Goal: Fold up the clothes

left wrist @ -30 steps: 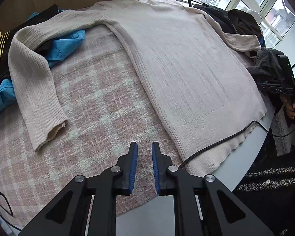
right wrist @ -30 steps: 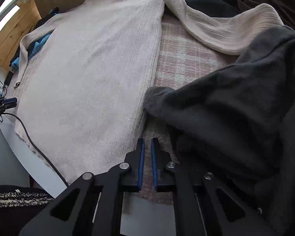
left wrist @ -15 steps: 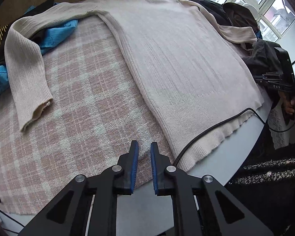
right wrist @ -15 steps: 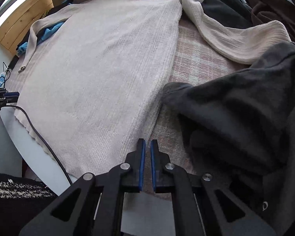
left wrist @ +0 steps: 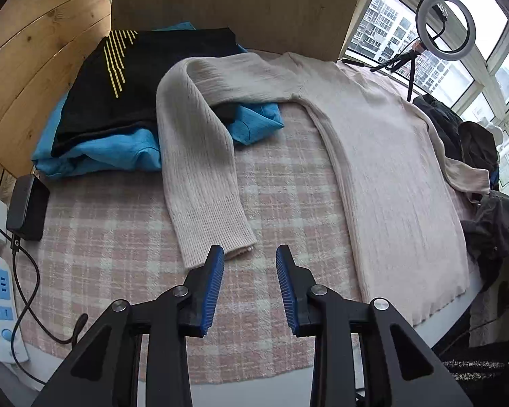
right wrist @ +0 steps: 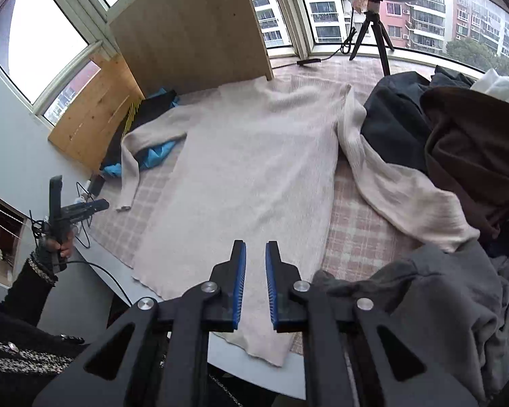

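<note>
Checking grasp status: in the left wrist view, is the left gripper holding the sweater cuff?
No: the left gripper has nothing between its opening jaws, and the cuff lies flat just beyond.

Daylight is let in by bay windows [right wrist: 420, 17]; wooden panels [left wrist: 227, 3] are stood behind the table [right wrist: 95, 264].

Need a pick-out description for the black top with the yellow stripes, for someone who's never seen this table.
Start at the pink plaid cloth covering the table, with the cream ribbed sweater spread flat on it. Follow the sweater's sleeve toward the wooden boards: there sits a small folded stack. The black top lies on a bright blue garment, and it alone carries thin yellow stripes fanned across one corner.
</note>
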The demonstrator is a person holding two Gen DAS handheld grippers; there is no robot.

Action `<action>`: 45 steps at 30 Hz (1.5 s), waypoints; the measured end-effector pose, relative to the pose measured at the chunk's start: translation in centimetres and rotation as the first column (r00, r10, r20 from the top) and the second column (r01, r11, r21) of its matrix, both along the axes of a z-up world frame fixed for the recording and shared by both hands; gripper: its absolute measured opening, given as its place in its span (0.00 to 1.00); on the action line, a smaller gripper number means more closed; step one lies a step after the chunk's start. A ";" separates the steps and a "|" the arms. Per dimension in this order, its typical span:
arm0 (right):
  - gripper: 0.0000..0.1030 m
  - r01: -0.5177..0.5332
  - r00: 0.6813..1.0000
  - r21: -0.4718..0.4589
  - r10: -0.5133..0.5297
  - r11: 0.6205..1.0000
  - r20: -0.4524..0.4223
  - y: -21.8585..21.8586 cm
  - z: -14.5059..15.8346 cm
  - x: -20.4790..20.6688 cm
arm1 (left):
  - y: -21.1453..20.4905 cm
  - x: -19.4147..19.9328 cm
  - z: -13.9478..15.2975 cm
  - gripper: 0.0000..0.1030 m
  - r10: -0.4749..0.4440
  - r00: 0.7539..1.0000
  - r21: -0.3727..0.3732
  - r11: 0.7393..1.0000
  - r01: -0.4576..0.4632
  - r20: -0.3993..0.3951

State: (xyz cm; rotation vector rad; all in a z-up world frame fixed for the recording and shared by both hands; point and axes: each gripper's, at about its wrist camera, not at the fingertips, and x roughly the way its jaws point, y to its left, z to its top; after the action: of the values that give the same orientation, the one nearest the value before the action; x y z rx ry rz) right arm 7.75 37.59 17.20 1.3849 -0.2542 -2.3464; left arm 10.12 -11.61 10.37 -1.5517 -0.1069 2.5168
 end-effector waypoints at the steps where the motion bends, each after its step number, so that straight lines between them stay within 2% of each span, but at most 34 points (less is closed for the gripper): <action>1: 0.22 -0.002 1.000 -0.021 0.002 1.000 -0.031 -1.1 2.4 -0.6 | 0.4 -0.6 -0.8 0.40 -0.023 1.000 -0.027 0.999 0.023 0.011; 3: 0.34 -0.019 0.996 -0.050 0.015 0.999 -0.087 -3.4 6.2 -1.3 | 1.3 -1.9 -2.9 0.43 -0.062 0.997 -0.075 0.995 0.065 0.046; 4: 0.36 -0.028 0.994 -0.051 0.023 0.998 -0.110 -4.3 7.4 -2.0 | 1.6 -2.3 -3.8 0.43 -0.058 0.996 -0.103 0.993 0.065 0.062; 6: 0.37 -0.066 0.988 -0.028 0.061 0.997 -0.139 -7.0 8.9 -2.9 | 0.9 -3.0 -4.8 0.43 0.007 0.997 -0.104 0.995 0.000 0.072; 8: 0.37 -0.109 0.982 -0.001 0.107 0.994 -0.159 -9.5 9.6 -3.9 | -0.7 -3.1 -4.9 0.43 0.100 0.993 -0.056 0.994 -0.097 0.060; 11: 0.37 -0.167 0.974 0.030 0.170 0.985 -0.152 -13.7 8.7 -6.2 | -3.2 -2.5 -4.6 0.47 0.216 0.976 0.013 0.976 -0.216 0.033; 14: 0.37 -0.224 0.968 -0.007 0.222 0.975 -0.116 -17.6 6.8 -8.8 | -4.5 -2.4 -5.6 0.45 0.272 0.961 -0.004 0.962 -0.272 0.057; 16: 0.37 -0.247 0.964 -0.013 0.244 0.969 -0.109 -19.8 5.9 -10.1 | -4.3 -2.5 -6.2 0.44 0.263 0.964 -0.028 0.965 -0.262 0.048; 18: 0.37 -0.255 0.961 -0.004 0.253 0.967 -0.108 -21.4 5.2 -11.3 | -3.4 -2.3 -6.2 0.33 0.224 0.974 -0.075 0.972 -0.222 0.020; 19: 0.37 -0.254 0.962 -0.001 0.253 0.967 -0.104 -22.0 4.7 -12.0 | -3.1 -2.2 -6.2 0.13 0.203 0.979 -0.085 0.976 -0.201 0.004; 20: 0.37 -0.249 0.964 -0.003 0.248 0.968 -0.093 -22.3 4.3 -12.7 | -2.9 -2.0 -6.1 0.05 0.184 0.983 -0.085 0.979 -0.183 -0.005; 23: 0.37 -0.218 0.975 -0.021 0.217 0.976 -0.051 -22.5 2.7 -15.1 | -2.7 -1.0 -4.1 0.05 0.167 0.984 -0.073 0.982 -0.172 -0.066; 26: 0.37 -0.161 0.987 -0.068 0.163 0.985 0.012 -21.6 1.0 -17.7 | -2.4 0.7 0.7 0.05 0.135 0.976 -0.012 0.990 -0.139 -0.172; 28: 0.37 -0.124 0.990 -0.105 0.130 0.987 0.059 -20.9 -0.2 -19.5 | -0.9 1.8 4.1 0.05 0.072 0.968 0.028 0.997 -0.067 -0.241; 31: 0.37 -0.092 0.984 -0.175 0.116 0.980 0.135 -20.6 -2.2 -21.9 | 3.8 2.2 8.0 0.05 -0.073 0.942 0.008 0.997 0.080 -0.328; 33: 0.37 -0.081 0.977 -0.206 0.118 0.975 0.176 -20.9 -3.4 -23.3 | 7.3 2.3 9.5 0.05 -0.183 0.918 -0.015 0.982 0.190 -0.353; 36: 0.37 -0.094 0.971 -0.184 0.131 0.978 0.200 -22.1 -5.0 -25.1 | 12.8 2.5 9.4 0.05 -0.337 0.884 0.007 0.934 0.358 -0.324; 40: 0.37 -0.123 0.958 -0.178 0.164 0.976 0.237 -23.4 -7.0 -26.8 | 19.7 4.2 5.2 0.05 -0.548 0.810 -0.079 0.835 0.545 -0.209; 42: 0.38 -0.147 0.948 -0.174 0.189 0.974 0.255 -24.1 -8.0 -27.6 | 20.6 4.3 3.3 0.05 -0.560 0.814 -0.095 0.828 0.552 -0.155; 45: 0.39 -0.170 0.952 -0.053 0.178 0.984 0.250 -25.4 -9.6 -28.6 | 21.0 4.4 1.5 0.05 -0.544 0.833 -0.106 0.838 0.534 -0.099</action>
State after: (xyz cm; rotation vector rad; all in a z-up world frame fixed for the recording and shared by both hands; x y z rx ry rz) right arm -20.83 12.19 7.59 1.6240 -0.2294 -2.0143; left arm 14.50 9.43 11.88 -1.2158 0.3960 2.1637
